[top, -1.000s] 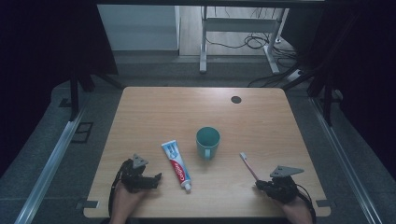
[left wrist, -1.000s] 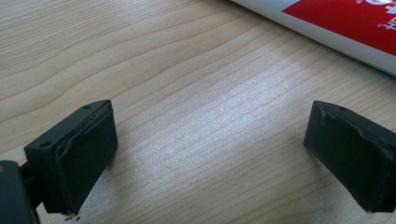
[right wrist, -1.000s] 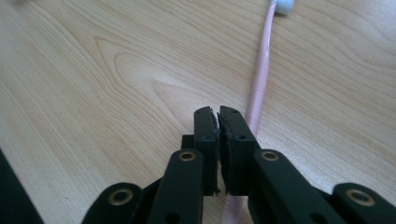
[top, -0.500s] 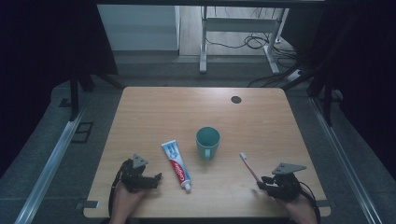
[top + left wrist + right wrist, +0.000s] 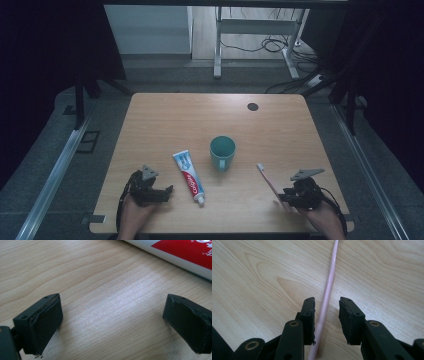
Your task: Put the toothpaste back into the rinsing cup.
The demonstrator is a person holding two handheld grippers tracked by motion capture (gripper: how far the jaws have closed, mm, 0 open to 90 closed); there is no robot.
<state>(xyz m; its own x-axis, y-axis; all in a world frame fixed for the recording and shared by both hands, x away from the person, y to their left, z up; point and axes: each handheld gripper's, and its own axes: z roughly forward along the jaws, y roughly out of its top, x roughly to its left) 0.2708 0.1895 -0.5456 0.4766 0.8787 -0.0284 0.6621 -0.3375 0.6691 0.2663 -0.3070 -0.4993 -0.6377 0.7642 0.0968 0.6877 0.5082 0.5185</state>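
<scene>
A pink toothbrush [image 5: 267, 181] lies on the wooden table [image 5: 200, 115] at the front right, its white head pointing away from me. My right gripper [image 5: 283, 198] sits low over its near end. The thin handle [image 5: 329, 282] runs between the jaws, and the pads [image 5: 310, 315] stand clear of it on both sides. These jaws have just been opening. At the front left, my left gripper [image 5: 167, 192] rests on the table with its jaws [image 5: 112, 307] wide open over bare wood. The red and white toothpaste tube [image 5: 190, 177] lies just to its right [image 5: 185, 252].
A teal mug [image 5: 222, 151] stands upright mid-table, between the tube and the toothbrush. A small dark cable hole [image 5: 253, 106] sits near the table's far edge. Dark floor, rails and desk legs surround the table.
The right hand has shifted very slightly by the toothbrush's near end. The toothbrush, tube, mug and left gripper stay where they were.
</scene>
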